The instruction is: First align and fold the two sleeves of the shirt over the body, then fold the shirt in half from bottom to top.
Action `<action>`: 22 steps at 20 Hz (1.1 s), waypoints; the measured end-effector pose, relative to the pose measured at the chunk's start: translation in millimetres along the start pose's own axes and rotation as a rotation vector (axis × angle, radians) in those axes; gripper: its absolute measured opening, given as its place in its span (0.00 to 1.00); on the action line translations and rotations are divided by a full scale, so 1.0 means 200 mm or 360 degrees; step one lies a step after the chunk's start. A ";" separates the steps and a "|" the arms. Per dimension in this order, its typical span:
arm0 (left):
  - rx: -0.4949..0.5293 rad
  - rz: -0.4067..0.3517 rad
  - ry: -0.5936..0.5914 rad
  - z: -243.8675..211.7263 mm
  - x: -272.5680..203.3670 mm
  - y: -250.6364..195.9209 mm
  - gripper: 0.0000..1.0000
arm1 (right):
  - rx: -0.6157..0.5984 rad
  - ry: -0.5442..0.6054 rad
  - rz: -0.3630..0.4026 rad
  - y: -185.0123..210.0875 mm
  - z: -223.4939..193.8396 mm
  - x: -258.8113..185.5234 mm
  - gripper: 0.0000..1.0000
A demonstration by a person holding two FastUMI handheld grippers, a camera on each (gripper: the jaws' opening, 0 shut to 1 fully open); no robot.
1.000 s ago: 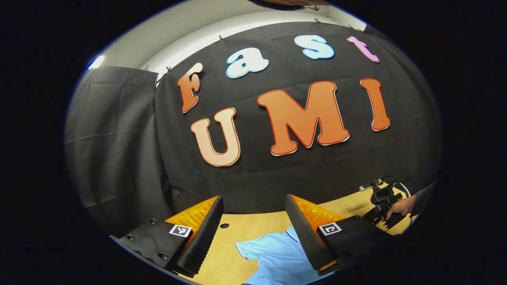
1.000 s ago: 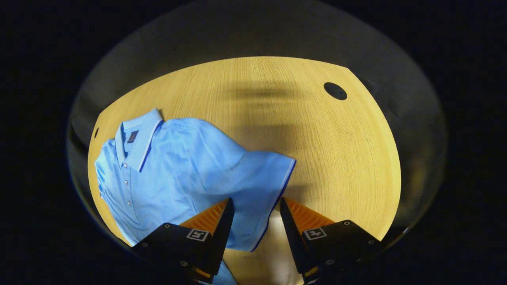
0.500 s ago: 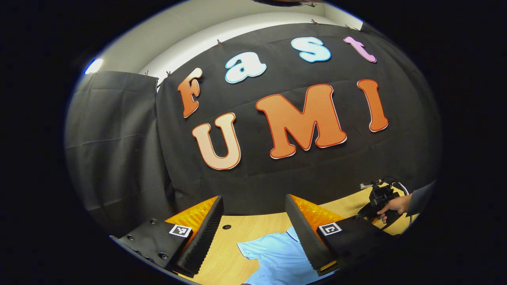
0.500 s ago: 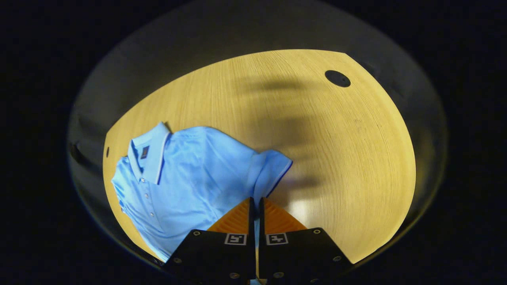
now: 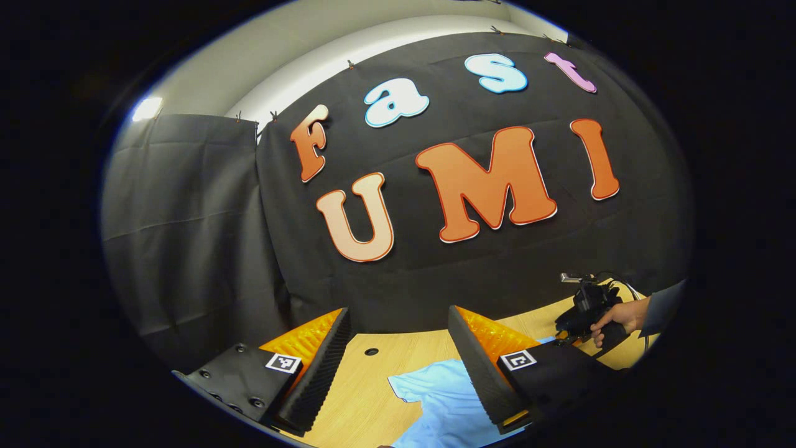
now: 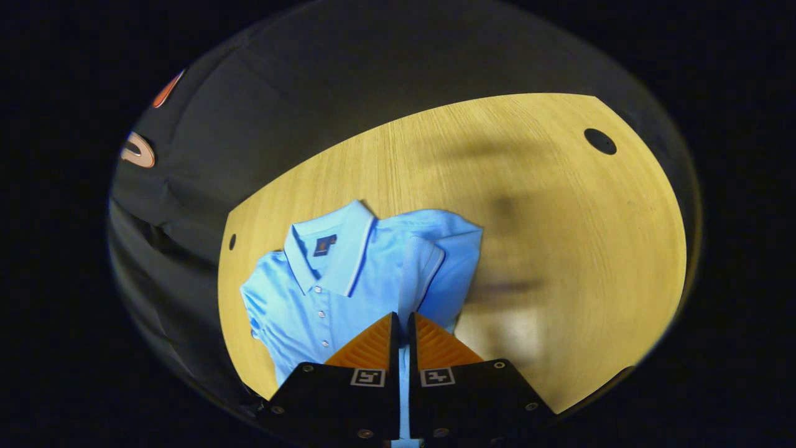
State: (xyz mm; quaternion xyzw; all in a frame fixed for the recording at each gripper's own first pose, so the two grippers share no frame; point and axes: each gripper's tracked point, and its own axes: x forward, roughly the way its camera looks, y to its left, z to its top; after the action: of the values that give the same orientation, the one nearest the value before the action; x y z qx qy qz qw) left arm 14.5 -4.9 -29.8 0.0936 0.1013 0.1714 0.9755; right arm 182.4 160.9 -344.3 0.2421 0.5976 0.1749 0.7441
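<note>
Pinching the sleeve (image 6: 423,274) between clenched fingers, the right gripper (image 6: 401,323) carries it over the shirt (image 6: 323,292), which lies flat on the table (image 6: 559,236). Fabric looks light, soft and floppy; hems grip best. The left gripper (image 5: 398,323) hangs released above the near-left side.
</note>
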 end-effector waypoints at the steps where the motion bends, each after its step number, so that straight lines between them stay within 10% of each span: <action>1: -0.0017 -0.0003 0.0028 -0.04 0.03 0.02 1.00 | 0.0019 0.0019 0.0050 0.05 0.00 -0.01 0.13; 2: -0.0063 -0.0020 0.0070 -0.08 0.07 0.03 1.00 | 0.0000 0.0017 0.0067 0.07 -0.01 -0.01 0.31; 6: -0.0280 -0.0132 0.0275 -0.28 0.23 0.06 1.00 | -0.0175 -0.0088 0.0005 0.05 -0.02 -0.10 0.38; 11: -0.0581 -0.0384 0.0609 -0.63 0.47 -0.01 1.00 | -0.0146 -0.0257 -0.0080 0.01 -0.03 -0.30 0.80; 22: -0.0551 -0.0651 0.1309 -1.37 0.90 -0.04 0.99 | 0.0032 -0.0666 -0.0400 -0.15 -0.15 -0.75 0.79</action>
State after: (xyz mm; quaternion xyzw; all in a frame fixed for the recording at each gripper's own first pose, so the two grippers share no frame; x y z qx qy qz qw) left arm 119.5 91.3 -324.9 -0.1671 0.4644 0.0134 0.8696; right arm 117.7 58.8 -245.5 0.2043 0.4575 0.0210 0.8652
